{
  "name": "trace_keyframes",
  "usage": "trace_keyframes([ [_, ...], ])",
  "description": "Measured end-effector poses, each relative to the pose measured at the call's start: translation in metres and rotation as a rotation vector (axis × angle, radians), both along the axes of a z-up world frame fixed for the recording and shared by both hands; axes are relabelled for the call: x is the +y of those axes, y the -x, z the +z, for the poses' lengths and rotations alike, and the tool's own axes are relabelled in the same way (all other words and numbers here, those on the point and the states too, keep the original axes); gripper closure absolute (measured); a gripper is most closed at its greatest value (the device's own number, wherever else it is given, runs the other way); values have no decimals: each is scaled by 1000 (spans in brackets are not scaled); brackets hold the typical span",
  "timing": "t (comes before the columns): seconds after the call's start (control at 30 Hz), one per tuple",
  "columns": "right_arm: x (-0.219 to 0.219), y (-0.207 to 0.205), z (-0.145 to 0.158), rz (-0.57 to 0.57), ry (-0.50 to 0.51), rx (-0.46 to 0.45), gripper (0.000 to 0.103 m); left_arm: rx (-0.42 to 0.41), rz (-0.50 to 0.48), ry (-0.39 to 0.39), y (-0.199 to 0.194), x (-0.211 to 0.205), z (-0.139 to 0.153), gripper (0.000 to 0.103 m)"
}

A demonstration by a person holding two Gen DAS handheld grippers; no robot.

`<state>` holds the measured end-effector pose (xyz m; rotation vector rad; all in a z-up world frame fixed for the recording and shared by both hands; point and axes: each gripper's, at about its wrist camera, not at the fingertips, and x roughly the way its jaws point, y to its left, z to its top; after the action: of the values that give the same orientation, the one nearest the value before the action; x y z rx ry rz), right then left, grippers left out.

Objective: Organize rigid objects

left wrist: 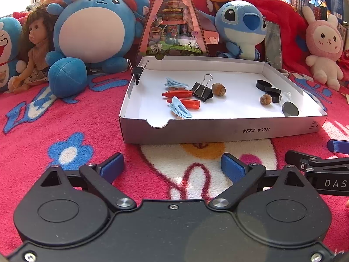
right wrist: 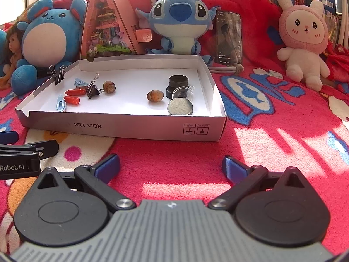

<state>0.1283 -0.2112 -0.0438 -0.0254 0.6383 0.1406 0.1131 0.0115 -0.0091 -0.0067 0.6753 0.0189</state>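
A shallow white cardboard box lies on the red blanket ahead of both grippers. On its left side lie two light-blue hair clips, two red caps, a black binder clip and a brown nut. On its right side lie a second nut, several black round caps and a clear dome. Another binder clip is clipped on the box's left wall. My left gripper and right gripper are open and empty, short of the box.
Plush toys line the back: a blue round one, Stitch, a pink rabbit, plus a doll. A triangular toy house and a phone stand behind the box. Bookshelves are beyond.
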Motion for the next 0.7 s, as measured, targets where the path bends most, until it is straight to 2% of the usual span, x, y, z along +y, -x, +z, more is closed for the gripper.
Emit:
trace_keyframes([
  [0.2,3,-1,-1,0,20,5,0,8,-3,-3,-2,0,-2,0],
  [0.7,1,0,-1,2,12,7,0,9,-3,-4,-2,-1,-2,0],
])
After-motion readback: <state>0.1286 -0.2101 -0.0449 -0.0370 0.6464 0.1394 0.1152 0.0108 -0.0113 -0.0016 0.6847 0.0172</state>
